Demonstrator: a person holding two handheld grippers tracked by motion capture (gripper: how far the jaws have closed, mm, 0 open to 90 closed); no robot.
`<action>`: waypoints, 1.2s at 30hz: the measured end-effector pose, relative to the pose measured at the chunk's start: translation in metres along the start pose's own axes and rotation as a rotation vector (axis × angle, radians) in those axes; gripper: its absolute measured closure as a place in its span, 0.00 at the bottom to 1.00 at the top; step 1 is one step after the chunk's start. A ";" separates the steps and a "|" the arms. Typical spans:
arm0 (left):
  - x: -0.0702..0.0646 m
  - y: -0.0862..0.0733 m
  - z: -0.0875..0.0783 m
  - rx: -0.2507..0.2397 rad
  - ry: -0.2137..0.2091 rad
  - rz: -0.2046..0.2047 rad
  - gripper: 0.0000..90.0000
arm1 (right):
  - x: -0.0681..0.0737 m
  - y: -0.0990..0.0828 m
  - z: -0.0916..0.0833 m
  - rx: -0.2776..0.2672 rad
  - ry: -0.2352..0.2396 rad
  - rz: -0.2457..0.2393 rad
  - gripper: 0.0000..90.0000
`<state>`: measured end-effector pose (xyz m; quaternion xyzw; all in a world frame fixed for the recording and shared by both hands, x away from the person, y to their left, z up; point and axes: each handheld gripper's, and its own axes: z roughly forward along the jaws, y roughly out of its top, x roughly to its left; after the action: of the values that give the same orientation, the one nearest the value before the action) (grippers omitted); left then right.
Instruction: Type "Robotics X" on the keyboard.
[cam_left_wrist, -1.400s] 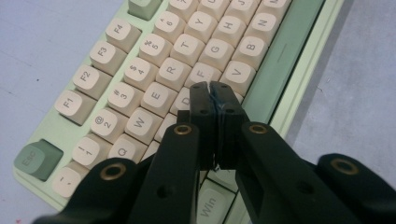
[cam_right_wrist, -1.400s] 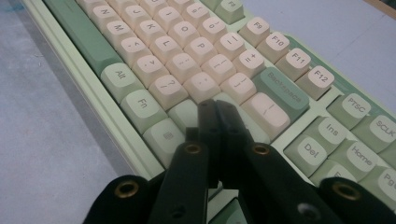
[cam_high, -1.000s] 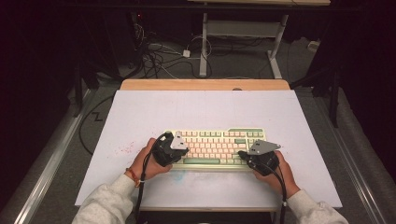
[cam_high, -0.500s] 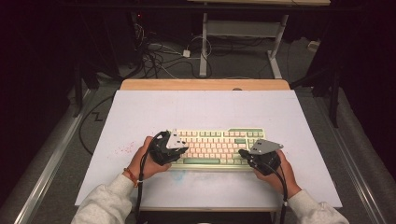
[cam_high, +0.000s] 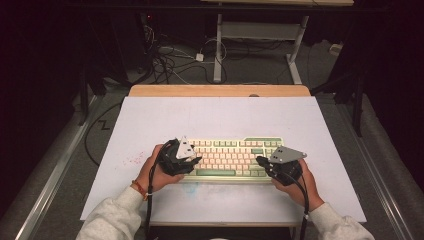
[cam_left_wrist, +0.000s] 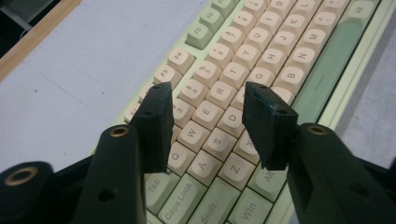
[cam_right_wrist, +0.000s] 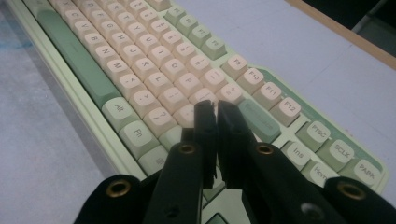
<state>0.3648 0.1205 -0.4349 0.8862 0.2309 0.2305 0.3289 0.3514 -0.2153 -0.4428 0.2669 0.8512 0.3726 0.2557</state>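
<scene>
A pale green keyboard (cam_high: 232, 157) with cream keys lies on the white table mat, near the front edge. My left gripper (cam_high: 196, 160) hovers over the keyboard's left end; in the left gripper view its jaws stand open above the letter keys (cam_left_wrist: 208, 114), nothing between them. My right gripper (cam_high: 260, 161) hangs over the keyboard's right end. In the right gripper view its fingertips (cam_right_wrist: 215, 109) are pressed together, shut on nothing, just above the keys near the green enter key (cam_right_wrist: 259, 119).
The white mat (cam_high: 220, 120) covers a wooden table (cam_high: 220, 90). Cables (cam_high: 170, 57) and a desk frame (cam_high: 260, 35) lie on the floor beyond the far edge. Metal rails run along both sides of the table.
Both hands have shifted only slightly over the keyboard's ends; the keyboard has stayed in place.
</scene>
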 end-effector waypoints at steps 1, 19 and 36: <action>0.000 0.000 0.000 -0.006 0.003 -0.003 0.53 | 0.000 0.000 0.000 -0.002 0.000 -0.001 0.95; -0.003 -0.002 0.000 -0.050 0.057 -0.007 0.29 | -0.003 0.003 0.000 -0.045 -0.059 0.044 0.40; -0.011 -0.002 0.005 -0.046 0.081 0.034 0.18 | 0.001 0.004 0.004 -0.074 -0.110 0.050 0.21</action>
<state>0.3590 0.1130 -0.4424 0.8720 0.2238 0.2772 0.3358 0.3543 -0.2104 -0.4420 0.2985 0.8146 0.3949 0.3024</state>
